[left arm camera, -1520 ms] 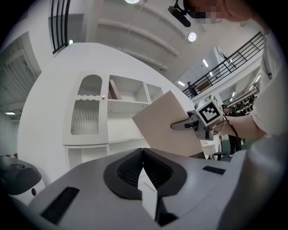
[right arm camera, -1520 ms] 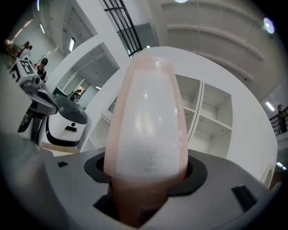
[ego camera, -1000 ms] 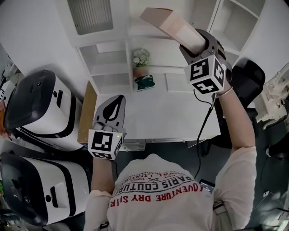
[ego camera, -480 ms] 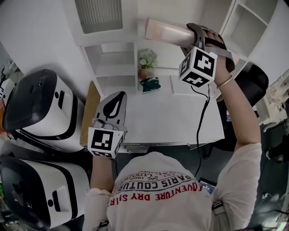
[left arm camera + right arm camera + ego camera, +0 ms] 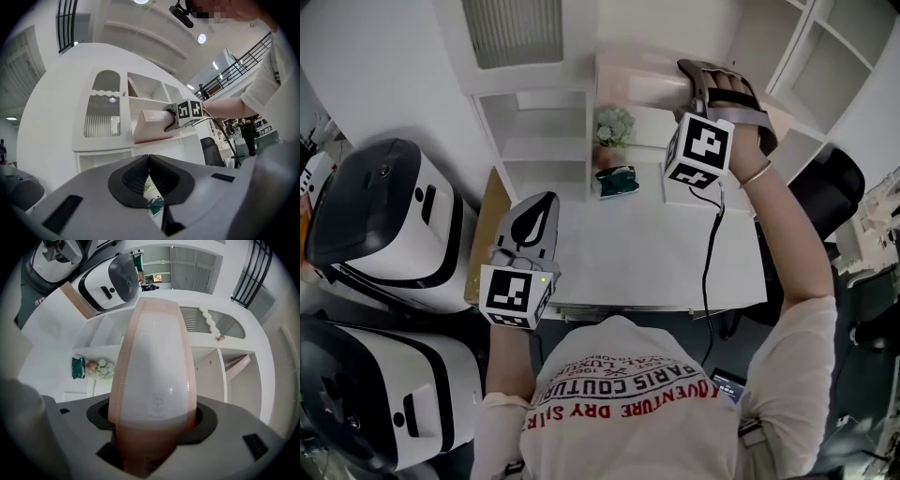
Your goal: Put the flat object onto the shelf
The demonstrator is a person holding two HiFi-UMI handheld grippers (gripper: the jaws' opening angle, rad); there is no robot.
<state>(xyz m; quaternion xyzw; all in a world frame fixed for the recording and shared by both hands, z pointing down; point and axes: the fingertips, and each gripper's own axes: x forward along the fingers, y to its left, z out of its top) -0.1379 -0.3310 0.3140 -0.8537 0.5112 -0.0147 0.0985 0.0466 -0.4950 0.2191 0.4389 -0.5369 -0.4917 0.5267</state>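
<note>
My right claw (image 5: pixel 152 427) clamps the flat object (image 5: pixel 157 357) by its near end. The rest juts far toward the shelf (image 5: pixel 206 352).

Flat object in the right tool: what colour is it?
The flat object is pale pink with a glossy white face, clearest in the right gripper view.

The flat object (image 5: pixel 152 380) looks glossy and smooth, the shelf (image 5: pixel 530 92) matt.
</note>
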